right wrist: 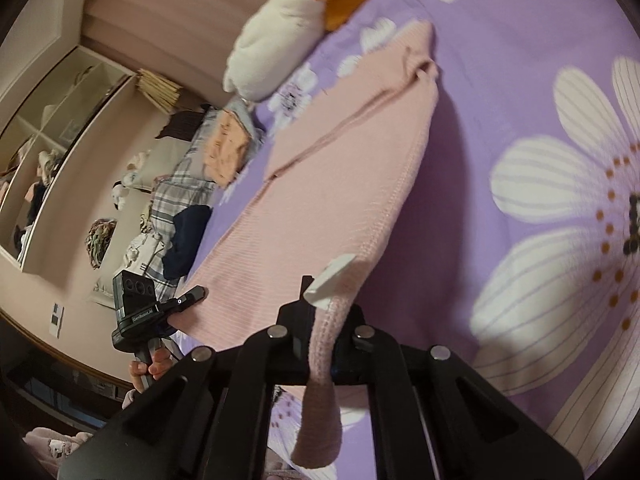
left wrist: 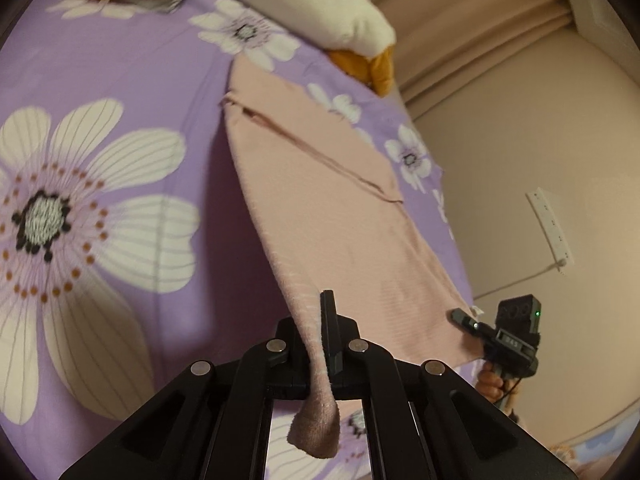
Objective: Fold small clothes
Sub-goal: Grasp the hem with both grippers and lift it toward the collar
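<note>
Purple floral bedsheet [left wrist: 120,92] beneath; I see the pink garment [left wrist: 320,184] stretched above it. My left gripper [left wrist: 316,344] clamps its near left corner, my right gripper [right wrist: 320,340] its near right corner; far end rests on the sheet.

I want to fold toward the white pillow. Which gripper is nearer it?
Right. The right gripper holds the pink garment's pillow-side corner; the left gripper holds the other. Pillow.
</note>
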The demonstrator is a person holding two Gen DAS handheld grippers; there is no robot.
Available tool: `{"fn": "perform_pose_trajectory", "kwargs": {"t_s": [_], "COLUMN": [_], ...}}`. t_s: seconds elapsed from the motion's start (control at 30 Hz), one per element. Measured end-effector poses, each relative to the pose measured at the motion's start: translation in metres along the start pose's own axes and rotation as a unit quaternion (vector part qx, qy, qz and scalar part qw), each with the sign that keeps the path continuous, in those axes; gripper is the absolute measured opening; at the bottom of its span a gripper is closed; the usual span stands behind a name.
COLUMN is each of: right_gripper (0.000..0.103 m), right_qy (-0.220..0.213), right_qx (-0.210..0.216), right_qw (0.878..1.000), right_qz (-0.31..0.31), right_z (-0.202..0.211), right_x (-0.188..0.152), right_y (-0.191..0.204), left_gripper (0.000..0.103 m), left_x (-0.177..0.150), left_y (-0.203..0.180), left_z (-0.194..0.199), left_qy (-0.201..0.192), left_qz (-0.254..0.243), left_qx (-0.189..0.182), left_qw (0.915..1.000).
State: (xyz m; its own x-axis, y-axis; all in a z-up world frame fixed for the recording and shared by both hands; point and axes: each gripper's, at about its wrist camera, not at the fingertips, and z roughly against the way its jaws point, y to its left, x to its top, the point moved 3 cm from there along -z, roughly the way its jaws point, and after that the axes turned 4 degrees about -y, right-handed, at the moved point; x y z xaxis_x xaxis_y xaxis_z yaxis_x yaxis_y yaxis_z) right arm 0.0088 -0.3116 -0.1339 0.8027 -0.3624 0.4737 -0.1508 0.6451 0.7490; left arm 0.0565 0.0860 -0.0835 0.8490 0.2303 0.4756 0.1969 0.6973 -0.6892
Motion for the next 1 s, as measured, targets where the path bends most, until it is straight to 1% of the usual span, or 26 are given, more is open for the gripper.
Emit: {"fn": "perform_pose_trajectory", "kwargs": {"t_s": [0.1,0.3,0.57,0.83,1.0], "right_gripper": [0.005,0.005,0.005,0.005,0.005], "right_qy": [-0.009,-0.021,-0.021,-0.017,-0.013], "right_qx": [0.004,0.011,0.02,0.024,0.028], "right_qw": [1.0,0.999,0.998,0.996,0.993], "right_qz": [0.014,0.032,0.055,0.085,0.118], "right_z": [0.004,0.015,0.035,0.064,0.084], "right_x": [0.002,0.004,0.001,-0.01,-0.022], "right_y": [0.01,0.021,0.038,0.059,0.075], "left_gripper": [0.0,0.0,0.0,0.0,0.0], "left_x": [0.004,0.009,0.007,-0.005,-0.017], "left_y": [-0.011,-0.03,-0.043,-0.06,-0.071], "left_z": [0.002,0.007,0.022,0.045,0.064], "left_qy": [-0.004,-0.015,-0.018,-0.018,-0.023], "left_qz": [-0.018,-0.039,-0.056,-0.082,-0.087], "left_qx": [-0.001,-0.014,-0.026,-0.024,-0.033], "left_qw": [0.9998,0.999,0.9979,0.9962,0.9954]}}
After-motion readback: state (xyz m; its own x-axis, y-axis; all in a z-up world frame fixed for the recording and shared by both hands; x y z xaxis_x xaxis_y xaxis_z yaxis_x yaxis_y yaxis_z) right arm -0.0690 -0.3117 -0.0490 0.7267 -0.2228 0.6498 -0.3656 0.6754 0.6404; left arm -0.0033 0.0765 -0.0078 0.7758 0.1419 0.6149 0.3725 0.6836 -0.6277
